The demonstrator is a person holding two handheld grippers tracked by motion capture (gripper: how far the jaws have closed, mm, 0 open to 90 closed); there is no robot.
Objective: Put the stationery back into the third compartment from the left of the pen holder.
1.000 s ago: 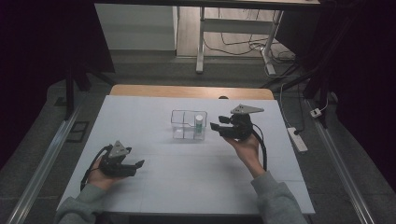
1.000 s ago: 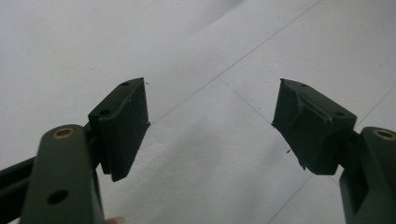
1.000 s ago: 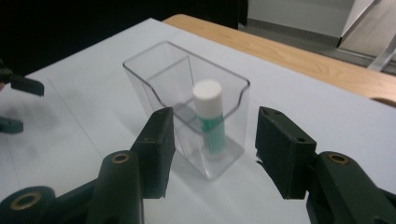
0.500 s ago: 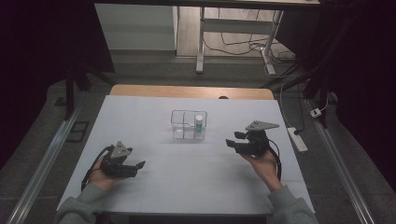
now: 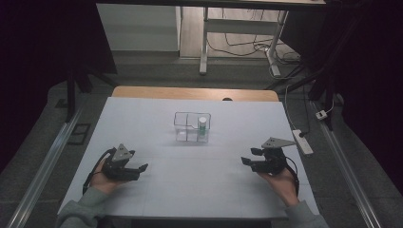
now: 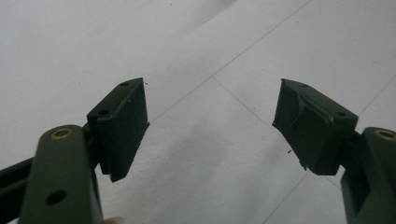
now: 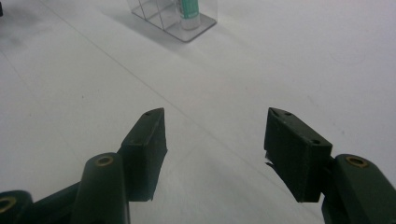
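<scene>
A: Where does the clear organizer (image 5: 191, 127) stand?

B: On the white table (image 5: 199, 190), near the middle and toward the far half. The glue stick (image 5: 203, 125) stands upright in its right front compartment, as the high view has it. In the right gripper view the organizer (image 7: 173, 17) and the stick (image 7: 189, 13) show at the top edge, well ahead of the jaws.

A: And the grippers?

B: The left gripper (image 5: 140, 168) rests low near the front left of the table, jaws spread with nothing between them; in the left gripper view (image 6: 211, 125) bare table shows through the gap. The right gripper (image 5: 248, 157) sits near the front right, well apart from the organizer. Its jaws have just been opening, and nothing is between them (image 7: 215, 144).

A: Room to move?

B: A broad bare stretch lies between the two hands and in front of the organizer. The right hand (image 5: 280, 183) is near the table's right edge; whether that gripper touches the surface I cannot tell in this dim light.
</scene>
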